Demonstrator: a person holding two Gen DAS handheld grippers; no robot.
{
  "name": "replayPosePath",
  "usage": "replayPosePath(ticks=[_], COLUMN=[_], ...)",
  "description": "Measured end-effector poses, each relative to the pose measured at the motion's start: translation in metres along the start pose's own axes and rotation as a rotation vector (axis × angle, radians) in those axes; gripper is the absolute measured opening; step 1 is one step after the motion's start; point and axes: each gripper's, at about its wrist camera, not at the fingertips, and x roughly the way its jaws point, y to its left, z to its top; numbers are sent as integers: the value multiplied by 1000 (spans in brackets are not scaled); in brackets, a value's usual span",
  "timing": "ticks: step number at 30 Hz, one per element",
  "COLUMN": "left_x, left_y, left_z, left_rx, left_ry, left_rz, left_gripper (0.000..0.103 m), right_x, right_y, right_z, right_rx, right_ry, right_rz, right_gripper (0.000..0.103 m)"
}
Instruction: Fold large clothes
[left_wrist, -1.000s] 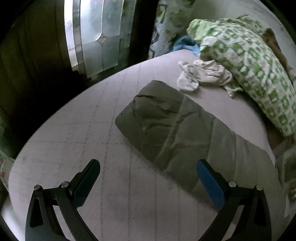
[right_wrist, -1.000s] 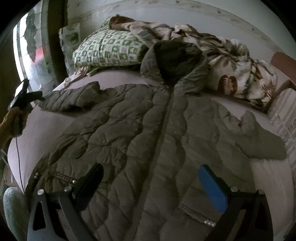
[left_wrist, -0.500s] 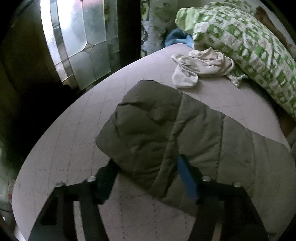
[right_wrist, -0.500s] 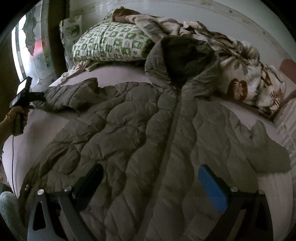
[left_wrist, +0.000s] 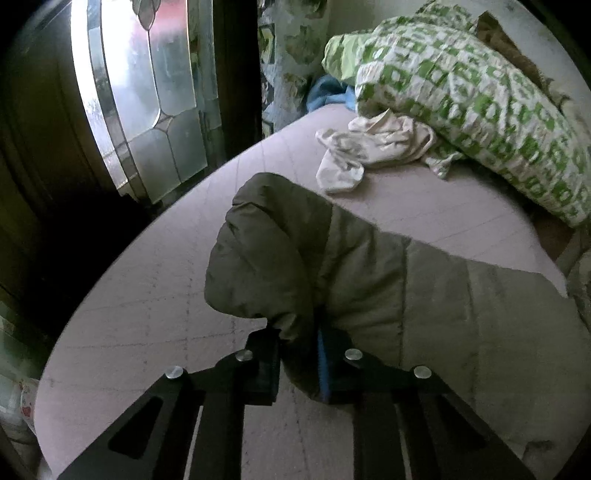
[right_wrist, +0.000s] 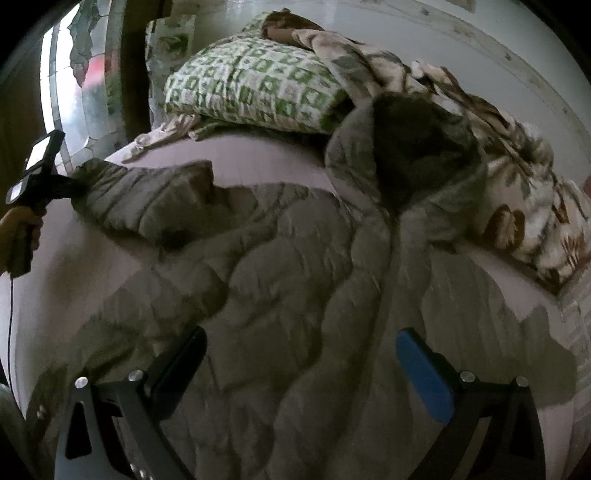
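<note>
Jacket spread on the bed; pillow behind it, blanket seemingly rightward.

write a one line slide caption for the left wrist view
Left tongs pinch the cuff end of the olive puffer jacket's sleeve on the pink bed.

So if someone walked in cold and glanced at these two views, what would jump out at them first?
Most likely the big olive puffer jacket spread front-up across the bed, hood toward the pillows. Next, the left hand-held gripper, whose jaws have just been closing, pinching the end of the jacket's sleeve near the bed's window-side edge. The right hand-held gripper hangs open above the jacket's front, and a green-and-white pillow sits at the head.
</note>
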Motion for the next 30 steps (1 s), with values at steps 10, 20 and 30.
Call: replayPosePath(ticks=[10, 20, 30], left_x=[-75, -158, -204], left_y=[-20, -81, -199], left_z=[14, 31, -5], left_rx=[52, 168, 328], left_ry=[-118, -232, -228], left_rz=[-68, -171, -333], left_gripper=[15, 15, 14], right_x=[103, 138, 37], right_y=[25, 38, -82], right_z=[63, 74, 2], right_rx=[54, 91, 216], right_ry=[114, 168, 111], right_rz=[31, 66, 36], right_gripper=[103, 103, 103])
